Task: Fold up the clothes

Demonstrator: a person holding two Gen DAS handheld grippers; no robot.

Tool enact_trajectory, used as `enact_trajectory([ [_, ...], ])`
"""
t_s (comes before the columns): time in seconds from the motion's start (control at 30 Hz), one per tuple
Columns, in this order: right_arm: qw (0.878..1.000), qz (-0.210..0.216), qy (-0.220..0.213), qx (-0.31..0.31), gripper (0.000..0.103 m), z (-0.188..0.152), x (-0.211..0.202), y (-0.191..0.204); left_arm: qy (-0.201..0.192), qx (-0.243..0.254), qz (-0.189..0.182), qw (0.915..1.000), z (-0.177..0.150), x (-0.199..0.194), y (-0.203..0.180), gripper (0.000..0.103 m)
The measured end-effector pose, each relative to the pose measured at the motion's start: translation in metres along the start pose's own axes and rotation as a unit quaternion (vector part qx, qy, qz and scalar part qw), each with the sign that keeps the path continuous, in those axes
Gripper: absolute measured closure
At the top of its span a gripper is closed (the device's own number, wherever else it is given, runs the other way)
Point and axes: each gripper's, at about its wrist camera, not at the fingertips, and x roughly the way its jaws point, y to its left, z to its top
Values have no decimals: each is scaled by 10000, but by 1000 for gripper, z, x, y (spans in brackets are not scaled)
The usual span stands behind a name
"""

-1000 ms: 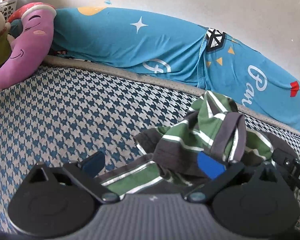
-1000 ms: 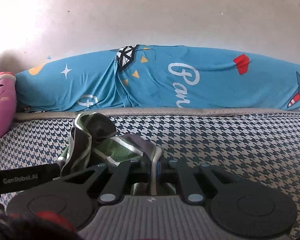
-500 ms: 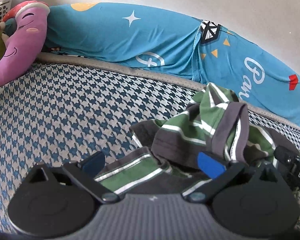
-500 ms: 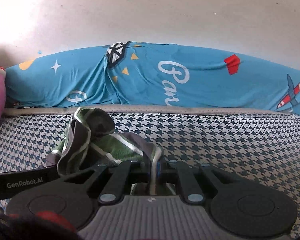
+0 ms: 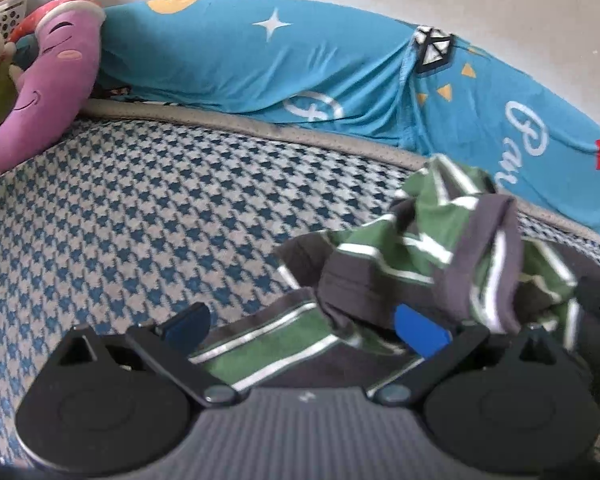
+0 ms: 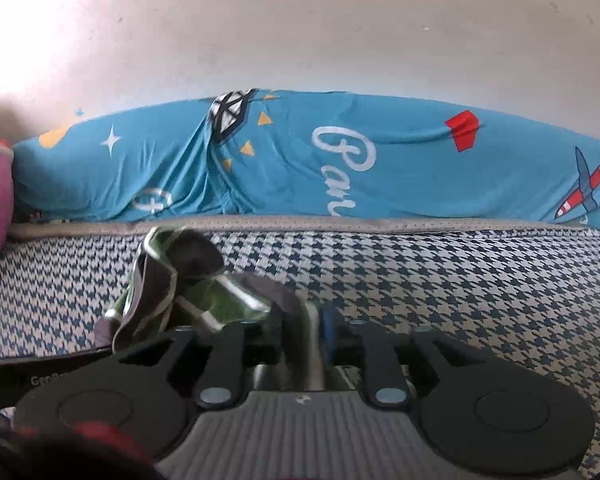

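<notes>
Our right gripper [image 6: 305,334] is clamped tight on a fold of the striped garment [image 6: 204,300]; the cloth runs up between its two fingers, which stand nearly together w/ a blue pad showing at the nip. Our left gripper [image 5: 304,326] has its jaws spread wide, blue fingertips [image 5: 188,322] well apart, and a flat green/grey/white striped part of the same garment [image 5: 416,252] lies between them, not pinched.

The garment is bunched up: green w/ white stripes and dark grey bands, a crumpled hump rising on the far side, in front of the right gripper and to the right in the left wrist view. It lies on the houndstooth mattress [image 5: 148,208], blue-and-white check, near the back edge w/ its grey piping.

Behind that, along the wall, we see a long teal cover [image 6: 380,160] printed w/ stars, triangles, white script, a plane. Far left in the left wrist view: a purple plush [image 5: 48,88] w/ a smiling face, touching the mattress.
</notes>
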Motion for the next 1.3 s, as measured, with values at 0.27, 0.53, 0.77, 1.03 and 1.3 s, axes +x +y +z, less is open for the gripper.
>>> enact_trajectory([
  [0.27,9984,214,-358,373,67,9,-14,-20,189,-203,167,9995,2,6,17,0],
  [0.53,9896,1395,-301,194,55,7,-12,1,165,-266,195,9993,4,6,24,0],
  [0.77,9918,1218,-183,-357,47,-5,12,28,181,-268,109,9994,7,7,31,0],
  [1.03,9928,1109,88,-448,77,-12,42,29,312,-264,-61,9991,8,9,36,0],
  [1.3,9956,880,-222,-232,90,-2,22,20,311,-308,-91,9990,9,8,37,0],
])
